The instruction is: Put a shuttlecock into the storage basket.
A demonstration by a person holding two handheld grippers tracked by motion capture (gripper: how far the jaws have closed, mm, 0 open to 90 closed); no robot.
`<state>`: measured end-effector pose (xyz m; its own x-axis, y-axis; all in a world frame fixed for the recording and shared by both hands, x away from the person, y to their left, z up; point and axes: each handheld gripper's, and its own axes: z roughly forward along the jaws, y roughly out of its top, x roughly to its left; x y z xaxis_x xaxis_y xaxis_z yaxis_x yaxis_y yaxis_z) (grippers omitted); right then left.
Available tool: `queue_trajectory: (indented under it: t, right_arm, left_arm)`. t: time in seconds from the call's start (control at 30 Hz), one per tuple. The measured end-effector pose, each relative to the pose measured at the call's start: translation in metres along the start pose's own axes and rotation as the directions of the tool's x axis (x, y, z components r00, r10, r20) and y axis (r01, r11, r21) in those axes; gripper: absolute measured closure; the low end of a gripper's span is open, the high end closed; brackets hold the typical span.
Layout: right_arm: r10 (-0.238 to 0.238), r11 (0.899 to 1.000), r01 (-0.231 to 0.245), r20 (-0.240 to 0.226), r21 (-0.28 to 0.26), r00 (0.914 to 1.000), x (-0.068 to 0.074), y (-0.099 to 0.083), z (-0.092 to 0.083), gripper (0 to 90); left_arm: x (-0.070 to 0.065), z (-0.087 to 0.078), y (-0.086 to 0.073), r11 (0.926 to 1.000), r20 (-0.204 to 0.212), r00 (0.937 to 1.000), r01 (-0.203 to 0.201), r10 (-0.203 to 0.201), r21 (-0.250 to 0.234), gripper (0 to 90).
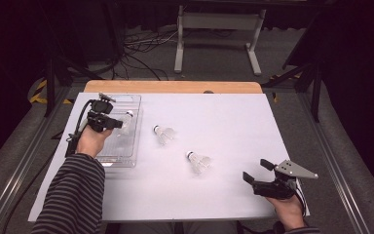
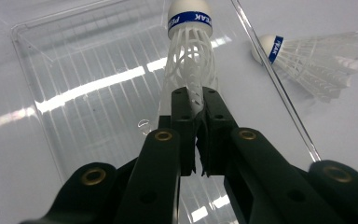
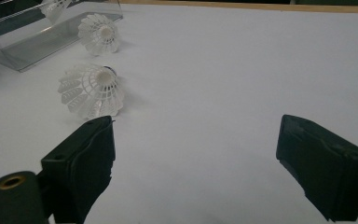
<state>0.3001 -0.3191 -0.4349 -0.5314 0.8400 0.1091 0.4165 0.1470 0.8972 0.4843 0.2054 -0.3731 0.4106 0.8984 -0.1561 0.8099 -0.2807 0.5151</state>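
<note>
My left gripper (image 1: 118,124) (image 2: 198,108) is shut on the skirt of a white plastic shuttlecock (image 2: 189,51) (image 1: 126,118) with a blue band under its cork. It holds that shuttlecock over the clear plastic tray (image 1: 131,100) (image 2: 88,88) at the table's left. Two more shuttlecocks lie on the white table: one (image 1: 163,134) (image 2: 310,58) (image 3: 99,33) just right of the tray, another (image 1: 198,161) (image 3: 91,91) nearer the middle. My right gripper (image 1: 255,171) (image 3: 196,158) stands open near the front right edge, with nothing between its jaws.
The white tabletop (image 1: 224,122) has a wooden strip (image 1: 175,87) along its far edge. A grey stand (image 1: 219,29) and loose cables (image 1: 141,48) sit on the floor beyond. Dark rails (image 1: 336,161) flank both sides of the table.
</note>
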Motion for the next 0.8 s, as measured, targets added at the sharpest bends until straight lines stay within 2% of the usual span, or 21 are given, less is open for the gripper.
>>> queue_trajectory:
  t: [0.1,0.2,0.33,0.8]
  right_arm:
    - [-0.002,1.0,0.002,0.0,0.001,1.0,0.0,0.0,0.0,12.5]
    - [-0.001,1.0,0.001,-0.002,0.0,1.0,0.0,0.0,0.0,12.5]
    - [-0.001,1.0,0.001,-0.001,0.0,1.0,0.0,0.0,0.0,12.5]
    - [0.004,1.0,-0.004,-0.001,0.002,1.0,0.0,0.0,0.0,12.5]
  left_arm:
    - [0.001,0.004,0.002,1.0,0.001,1.0,0.002,-0.003,0.009,85.7]
    - [0.002,0.008,0.004,0.9999,-0.023,0.9997,0.006,-0.006,0.016,85.7]
    - [0.005,0.013,0.005,0.9996,-0.03,0.9995,0.014,-0.014,0.023,85.7]
    - [0.008,0.025,0.009,0.9985,-0.009,0.999,0.045,-0.045,0.032,84.6]
